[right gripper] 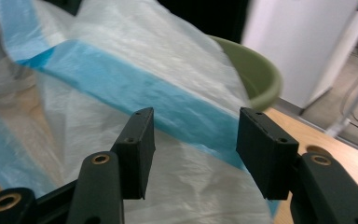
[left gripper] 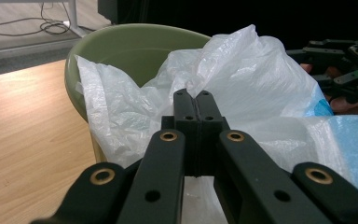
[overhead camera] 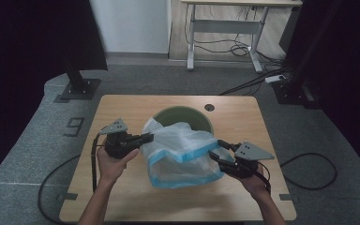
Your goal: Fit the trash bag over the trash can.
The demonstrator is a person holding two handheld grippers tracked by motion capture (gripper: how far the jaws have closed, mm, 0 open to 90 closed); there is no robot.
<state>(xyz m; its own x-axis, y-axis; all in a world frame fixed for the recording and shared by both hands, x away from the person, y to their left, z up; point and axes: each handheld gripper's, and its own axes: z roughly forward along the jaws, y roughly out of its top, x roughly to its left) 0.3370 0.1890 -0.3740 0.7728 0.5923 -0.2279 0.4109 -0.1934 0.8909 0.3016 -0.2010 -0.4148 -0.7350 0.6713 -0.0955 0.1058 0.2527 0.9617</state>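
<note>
A thin translucent white plastic bag with a blue band (overhead camera: 180,154) lies draped over the near rim of a round pale-green plastic bin (overhead camera: 183,116) and spills toward the person's side of the light wooden table (overhead camera: 122,197). Its long axis runs roughly from the bin's mouth at the far left down to the near right, where the bag's blue-edged end rests on the tabletop; the blue band crosses it from left to right. No brand or print can be read on the bag or the bin.

The left gripper (overhead camera: 146,138) sits at the bag's left edge, its jaws pressed fully together with a fold of the plastic pinched between them; in the left gripper view (left gripper: 194,105) the crumpled film rises right from the closed tips. The right gripper (overhead camera: 218,149) is at the bag's right edge with its jaws standing well apart; the right gripper view (right gripper: 193,133) shows the blue band lying behind the gap, with neither pad pressing on it.

On the grey carpet left of the table a dark marking reading "9" (overhead camera: 75,125) shows.
</note>
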